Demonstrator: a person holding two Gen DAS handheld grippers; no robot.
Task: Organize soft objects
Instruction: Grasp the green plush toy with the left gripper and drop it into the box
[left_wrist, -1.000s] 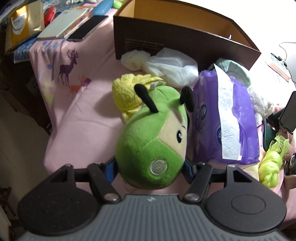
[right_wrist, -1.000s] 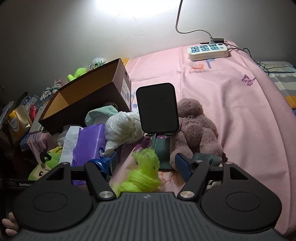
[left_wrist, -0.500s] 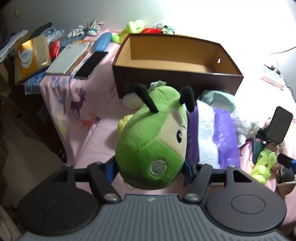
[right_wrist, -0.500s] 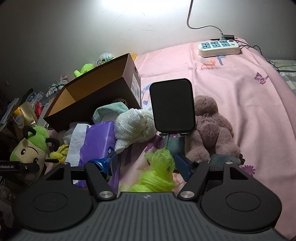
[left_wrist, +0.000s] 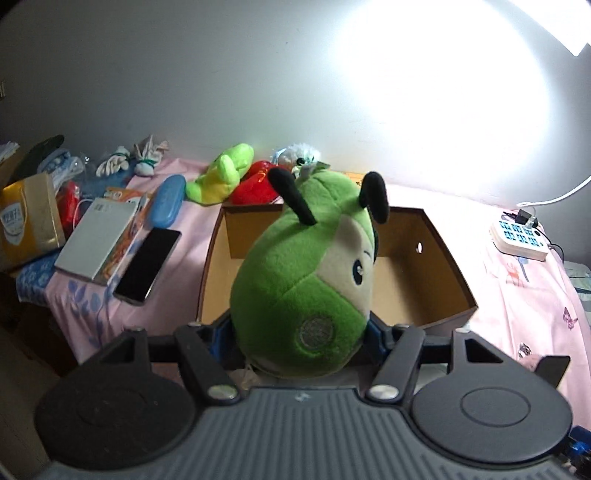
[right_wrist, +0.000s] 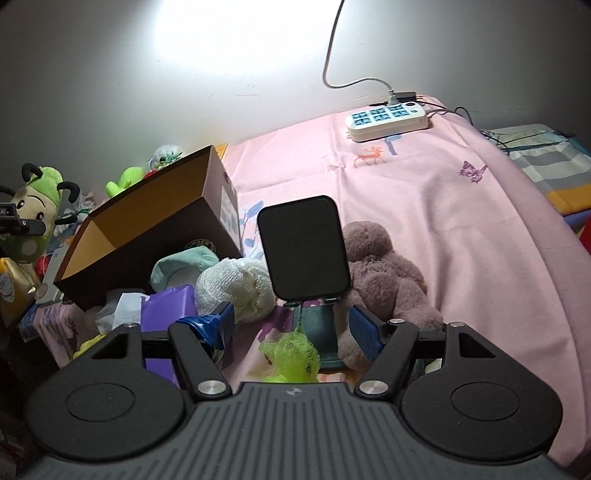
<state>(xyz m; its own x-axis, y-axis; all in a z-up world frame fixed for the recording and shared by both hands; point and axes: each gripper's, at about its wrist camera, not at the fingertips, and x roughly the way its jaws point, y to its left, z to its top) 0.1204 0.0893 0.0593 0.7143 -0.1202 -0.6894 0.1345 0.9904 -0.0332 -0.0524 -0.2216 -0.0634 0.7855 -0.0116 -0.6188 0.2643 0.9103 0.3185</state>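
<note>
A green plush toy (left_wrist: 306, 280) with black antennae sits between the pads of my left gripper (left_wrist: 301, 328), which is shut on it and holds it in the air in front of the open cardboard box (left_wrist: 432, 280). From the right wrist view the same plush toy (right_wrist: 35, 210) hangs high at the far left, beside the box (right_wrist: 155, 229). My right gripper (right_wrist: 291, 325) stands open above a neon green mesh puff (right_wrist: 291, 356), with nothing between its pads. A brown plush bear (right_wrist: 384, 273), a white knitted bundle (right_wrist: 236, 284) and a purple tissue pack (right_wrist: 166, 306) lie near it.
A black phone on a green stand (right_wrist: 304, 247) rises just ahead of the right gripper. A power strip (right_wrist: 388, 118) lies at the back of the pink bedsheet (right_wrist: 461, 229). Left of the box are a phone (left_wrist: 147, 264), a white book (left_wrist: 98, 240) and more plush toys (left_wrist: 221, 173).
My left gripper has lifted the green plush toy up off the pile and toward the box, which now shows its open inside. The right gripper has barely moved.
</note>
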